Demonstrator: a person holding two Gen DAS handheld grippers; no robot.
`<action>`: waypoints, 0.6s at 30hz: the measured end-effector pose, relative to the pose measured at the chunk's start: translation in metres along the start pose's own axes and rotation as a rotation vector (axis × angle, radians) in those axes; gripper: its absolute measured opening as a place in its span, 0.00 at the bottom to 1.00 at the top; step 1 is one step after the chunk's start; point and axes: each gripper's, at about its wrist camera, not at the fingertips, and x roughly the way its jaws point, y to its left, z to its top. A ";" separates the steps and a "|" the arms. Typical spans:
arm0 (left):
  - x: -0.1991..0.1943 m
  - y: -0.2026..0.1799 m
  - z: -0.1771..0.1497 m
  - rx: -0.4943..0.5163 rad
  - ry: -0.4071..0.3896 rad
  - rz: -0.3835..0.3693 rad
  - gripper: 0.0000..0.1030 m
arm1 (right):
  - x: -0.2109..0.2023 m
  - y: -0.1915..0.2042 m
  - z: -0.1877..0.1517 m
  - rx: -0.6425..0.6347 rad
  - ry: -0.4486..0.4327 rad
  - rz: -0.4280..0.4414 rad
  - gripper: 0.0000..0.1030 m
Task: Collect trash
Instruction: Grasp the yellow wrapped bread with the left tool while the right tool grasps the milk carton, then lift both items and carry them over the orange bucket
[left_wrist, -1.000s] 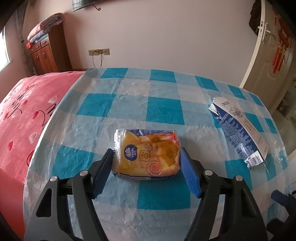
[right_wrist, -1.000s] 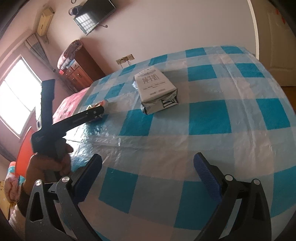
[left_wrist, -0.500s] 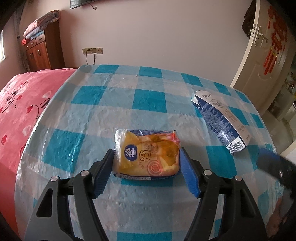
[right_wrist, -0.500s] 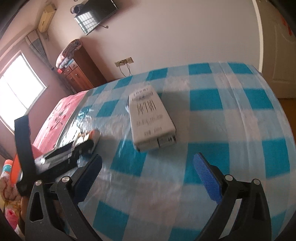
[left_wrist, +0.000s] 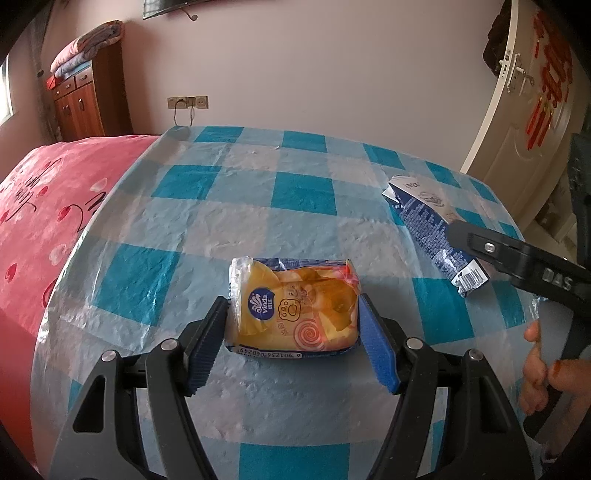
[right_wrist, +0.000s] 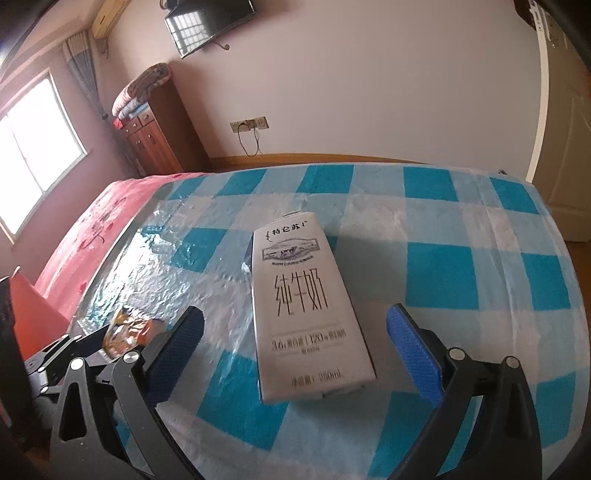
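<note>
Now the right gripper (right_wrist: 295, 339) has closed in on the milk carton (right_wrist: 303, 310).

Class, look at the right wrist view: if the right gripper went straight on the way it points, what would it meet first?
Probably the milk carton, lying flat on the tablecloth between the open fingers. Nothing else lies in that line, though depth is unclear.

A yellow tissue packet (left_wrist: 295, 310) with a blue logo lies flat on the blue-checked tablecloth (left_wrist: 207, 225), and a white-and-blue milk carton (right_wrist: 303, 310) lies on its side on it, well apart from the packet
</note>
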 end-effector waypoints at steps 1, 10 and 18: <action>0.000 0.000 0.000 0.000 0.000 0.001 0.68 | 0.003 0.000 0.001 -0.004 0.003 -0.007 0.93; -0.004 0.003 -0.004 -0.011 -0.001 0.009 0.68 | 0.017 0.002 -0.001 -0.033 0.039 -0.069 0.67; -0.006 0.002 -0.006 -0.012 -0.001 0.001 0.68 | 0.007 0.004 -0.012 -0.027 0.022 -0.066 0.54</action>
